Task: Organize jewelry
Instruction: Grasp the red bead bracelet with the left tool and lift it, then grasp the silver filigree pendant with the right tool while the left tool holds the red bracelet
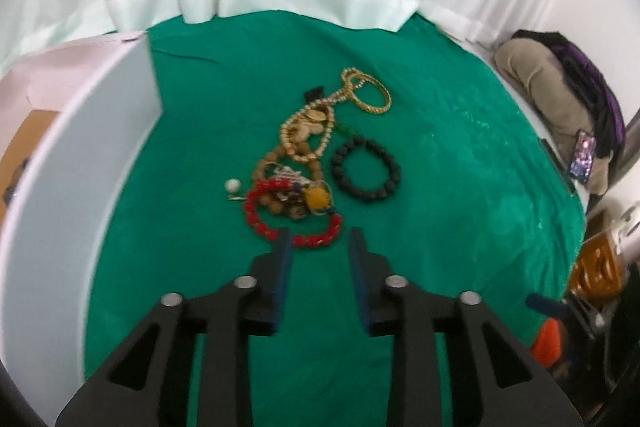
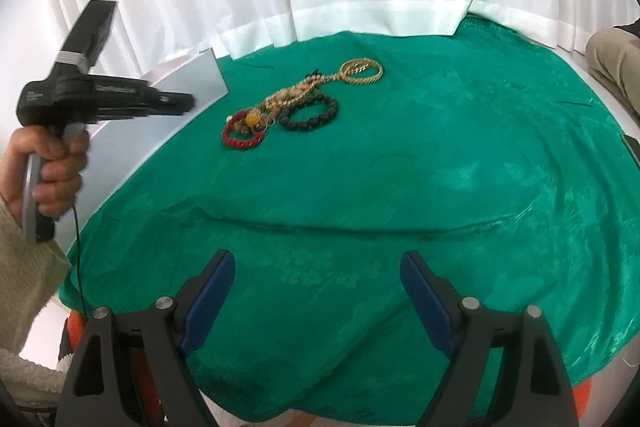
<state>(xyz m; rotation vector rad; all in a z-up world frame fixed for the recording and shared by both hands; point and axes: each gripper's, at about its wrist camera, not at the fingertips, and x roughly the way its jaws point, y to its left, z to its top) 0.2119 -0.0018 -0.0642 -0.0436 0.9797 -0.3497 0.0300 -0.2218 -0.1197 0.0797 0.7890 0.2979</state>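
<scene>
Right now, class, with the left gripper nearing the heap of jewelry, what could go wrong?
1. The red bracelet lies tangled with the tan beads and a yellow bead; lifting it may drag the heap along.
2. The open left gripper sits right at the red bracelet's near edge; its fingertips might snag the green cloth.
3. The small white bead lies loose beside the heap and could roll off.

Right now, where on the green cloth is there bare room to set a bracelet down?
Bare cloth lies right of the black bracelet and between the pile and the right claw. Crowded from the red bracelet up to the gold bangles, beside the white box.
</scene>
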